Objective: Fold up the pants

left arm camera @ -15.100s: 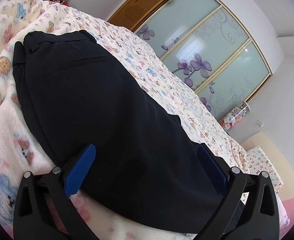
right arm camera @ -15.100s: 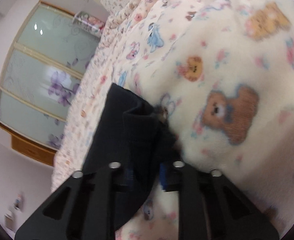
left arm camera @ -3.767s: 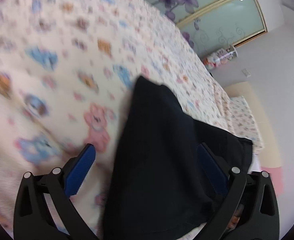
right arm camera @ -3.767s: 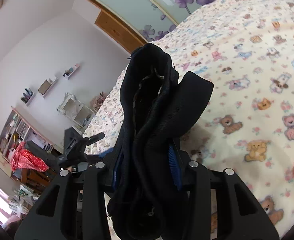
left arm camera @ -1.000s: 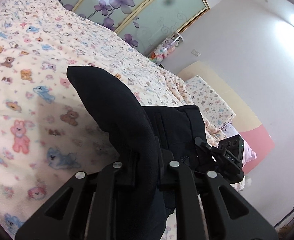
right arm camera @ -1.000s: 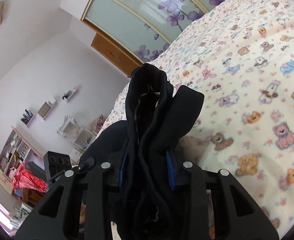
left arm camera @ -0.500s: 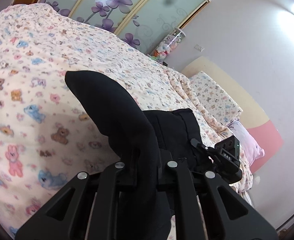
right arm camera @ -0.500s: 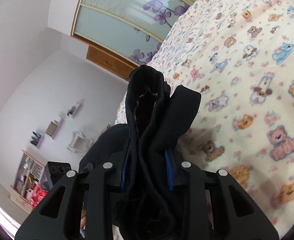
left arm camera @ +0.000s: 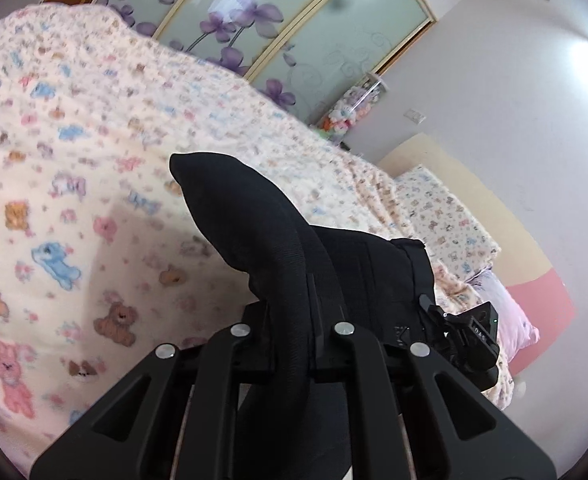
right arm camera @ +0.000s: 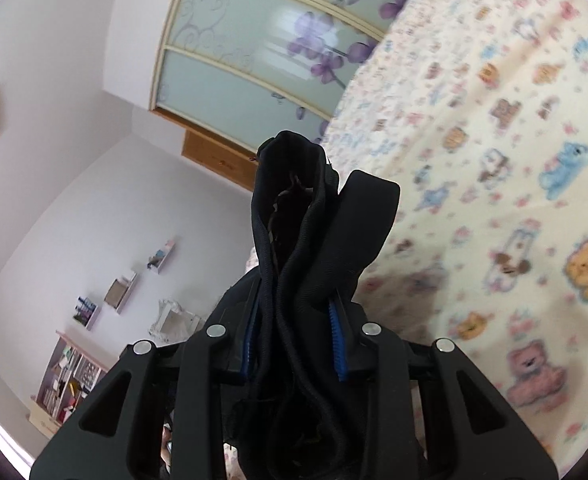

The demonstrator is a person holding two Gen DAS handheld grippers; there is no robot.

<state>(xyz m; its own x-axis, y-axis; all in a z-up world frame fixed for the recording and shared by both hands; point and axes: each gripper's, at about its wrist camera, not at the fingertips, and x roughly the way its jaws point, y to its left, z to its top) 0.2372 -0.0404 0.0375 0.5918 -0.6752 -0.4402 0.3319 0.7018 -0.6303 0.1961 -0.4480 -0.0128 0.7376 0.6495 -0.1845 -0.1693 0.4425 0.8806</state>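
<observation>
Here, in the left wrist view, the left black two-finger gripper is closed tight on a thick fold of the black woven fabric pants, its fingers nearly meeting with the cloth pinched between them. The fold rises past the fingertips in a rounded hump, held up above the cream fleece blanket printed with small bears and animals. More of the pants hangs to the right, where the waistband end reaches the right black two-finger gripper, seen side-on. Behind the bed stand frosted glass sliding wardrobe doors with purple flowers, and a lilac pillow lies at the right edge.

In the right wrist view, the right gripper is clamped on a bunched stack of several layers of the pants, blue ribbed pads pressing both sides. The bundle stands up beyond the fingertips, off the blanket. Small wall shelves show at left.
</observation>
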